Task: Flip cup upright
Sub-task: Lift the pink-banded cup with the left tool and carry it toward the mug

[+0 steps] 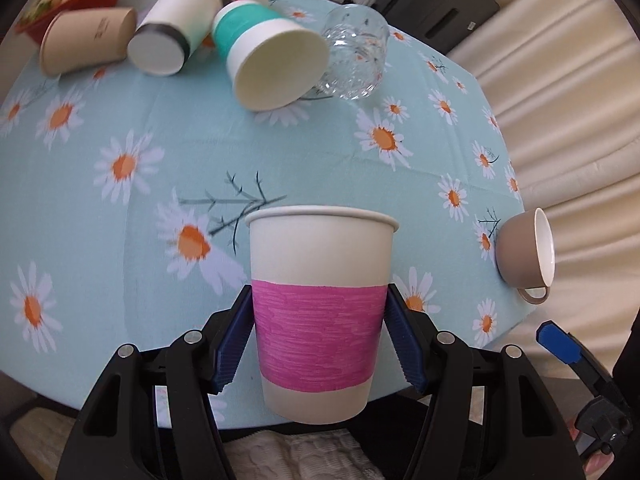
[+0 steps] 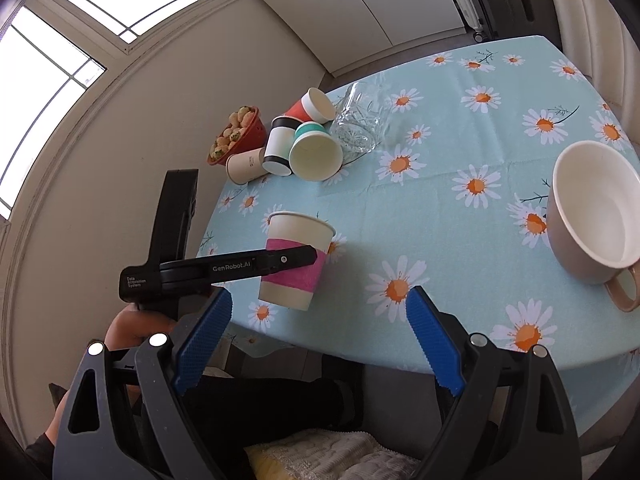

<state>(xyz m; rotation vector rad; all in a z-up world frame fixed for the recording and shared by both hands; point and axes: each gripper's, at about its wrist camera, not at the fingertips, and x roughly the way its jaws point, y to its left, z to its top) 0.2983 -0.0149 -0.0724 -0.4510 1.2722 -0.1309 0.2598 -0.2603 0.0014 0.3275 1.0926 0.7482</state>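
While held clear of the cloth, pink-banded paper cup: upright, mouth up, rim level, over the near edge of the table
Left gripper: blue pads pressed against both sides of the pink band, clamped on the cup; seen side-on from the right wrist view
Right gripper: fingers spread wide with nothing between them, hanging over the near table edge
Tablecloth: pale blue with white and orange daisies, covering the table
Brown mug: on its side near the right edge of the table, white inside facing the right wrist camera, handle low
Teal-banded paper cup: lying on its side at the far end, mouth toward the camera, touching the glass
Glass tumbler: clear cut glass, tilted, just beside the teal cup
Black-banded cup: on its side, left of the teal one
Kraft cup: on its side, farthest left in the cluster
Red cup: on its side behind the others
Red bowl: at the far corner, holding pale round food
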